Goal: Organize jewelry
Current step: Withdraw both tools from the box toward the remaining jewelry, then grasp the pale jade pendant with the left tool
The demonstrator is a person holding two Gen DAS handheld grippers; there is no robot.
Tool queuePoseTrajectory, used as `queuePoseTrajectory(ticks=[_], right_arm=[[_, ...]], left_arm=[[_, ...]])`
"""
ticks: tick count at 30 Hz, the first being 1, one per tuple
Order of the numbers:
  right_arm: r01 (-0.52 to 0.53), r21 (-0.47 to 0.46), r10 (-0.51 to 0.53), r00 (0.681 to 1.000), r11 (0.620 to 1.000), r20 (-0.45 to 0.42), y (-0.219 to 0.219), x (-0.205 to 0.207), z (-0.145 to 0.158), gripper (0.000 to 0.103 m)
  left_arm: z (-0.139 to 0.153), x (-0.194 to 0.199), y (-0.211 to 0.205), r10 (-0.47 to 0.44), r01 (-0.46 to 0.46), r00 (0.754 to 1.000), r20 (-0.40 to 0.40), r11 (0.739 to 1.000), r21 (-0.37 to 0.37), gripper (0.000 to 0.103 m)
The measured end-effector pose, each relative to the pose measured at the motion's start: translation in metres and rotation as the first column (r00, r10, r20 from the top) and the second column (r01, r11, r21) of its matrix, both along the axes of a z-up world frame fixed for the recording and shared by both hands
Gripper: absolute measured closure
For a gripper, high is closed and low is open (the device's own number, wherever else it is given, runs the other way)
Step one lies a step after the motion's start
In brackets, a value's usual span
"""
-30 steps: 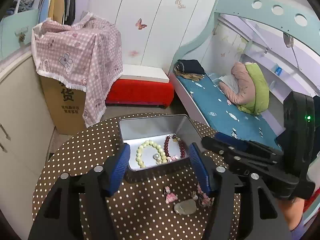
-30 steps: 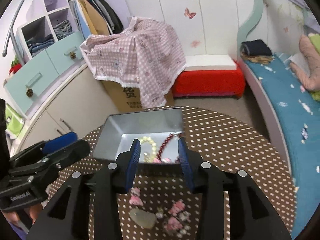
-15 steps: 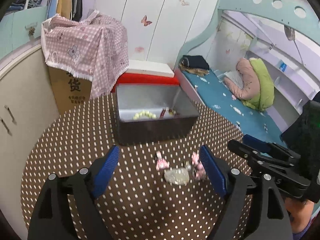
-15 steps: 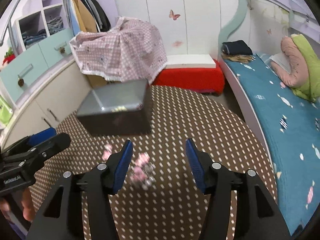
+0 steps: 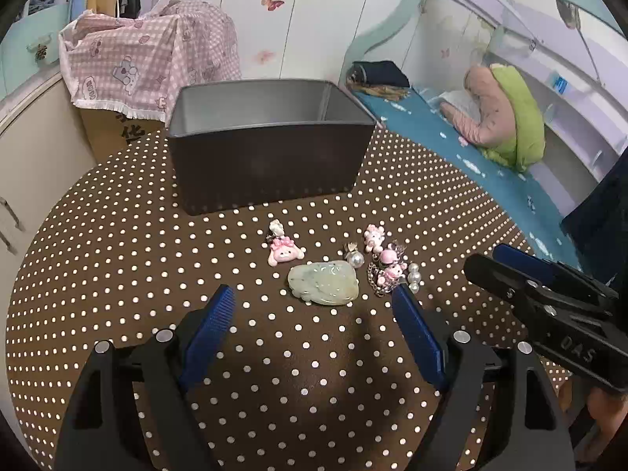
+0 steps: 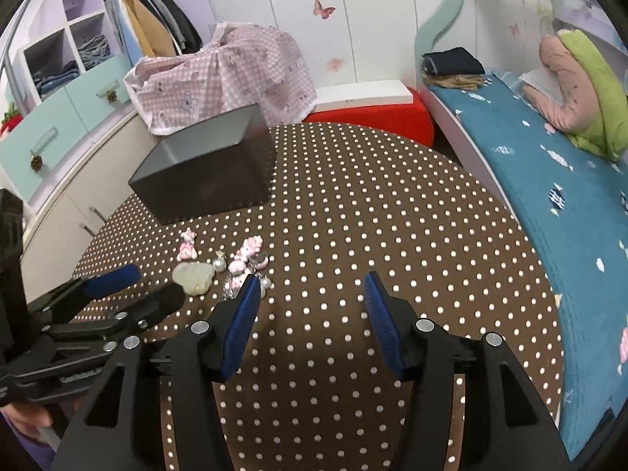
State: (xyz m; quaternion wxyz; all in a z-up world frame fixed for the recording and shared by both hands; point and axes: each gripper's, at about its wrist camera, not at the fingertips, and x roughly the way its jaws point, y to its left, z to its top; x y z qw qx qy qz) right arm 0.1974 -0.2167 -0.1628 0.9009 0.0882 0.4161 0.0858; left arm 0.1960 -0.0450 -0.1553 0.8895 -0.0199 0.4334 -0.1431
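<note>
Both claws gape w/ nothing between: left gripper (image 5: 312, 304), right gripper (image 6: 310, 288). Grey tin (image 5: 267, 165) interior hidden behind near wall; charm pile (image 5: 386, 265) detail indistinct beside jade pendant (image 5: 324, 284).

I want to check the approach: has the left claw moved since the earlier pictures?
Yes. The left claw has pulled back from over the grey box and dropped toward the jade pendant; its jaws have opened, empty.

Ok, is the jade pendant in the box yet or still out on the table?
Out. The jade pendant lies flat on the dotted table, in front of the box, just ahead of the open left gripper, untouched.
</note>
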Motion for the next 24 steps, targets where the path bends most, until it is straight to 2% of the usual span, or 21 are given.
queuePoseTrajectory(ticks=[8,11,15,17,18,20,21,24], right_arm=[[-0.006,0.005,0.006,1.0,1.0,-0.019,0.002,0.002,-0.007,0.049],[-0.005,0.002,0.005,1.0,1.0,-0.015,0.003,0.002,-0.007,0.044],[-0.003,0.0,0.003,1.0,1.0,-0.019,0.005,0.003,-0.007,0.043],[-0.004,-0.001,0.004,1.0,1.0,-0.022,0.005,0.004,-0.007,0.043],[-0.004,-0.002,0.004,1.0,1.0,-0.024,0.006,0.004,-0.007,0.043],[-0.006,-0.005,0.005,1.0,1.0,-0.024,0.007,0.005,-0.007,0.043],[-0.007,-0.007,0.007,1.0,1.0,-0.024,0.008,0.005,-0.006,0.043],[-0.012,-0.013,0.012,1.0,1.0,-0.022,0.014,0.005,-0.005,0.043]], left_arm=[[-0.01,0.014,-0.007,0.002,-0.002,1.0,-0.013,0.999,0.053,0.024],[-0.012,0.017,-0.006,0.009,-0.008,1.0,-0.01,0.998,0.067,0.025],[-0.013,0.022,-0.01,0.005,-0.004,1.0,-0.003,0.994,0.11,0.026],[-0.014,0.023,-0.015,0.001,-0.003,1.0,0.013,0.986,0.165,0.033],[-0.014,0.021,-0.016,-0.006,0.003,1.0,0.015,0.986,0.167,0.037],[-0.013,0.021,-0.015,-0.008,0.005,1.0,0.017,0.986,0.168,0.048],[-0.012,0.021,-0.013,-0.014,0.01,1.0,0.02,0.986,0.168,0.059],[-0.011,0.021,-0.007,-0.031,0.029,0.999,0.015,0.989,0.148,0.061]])
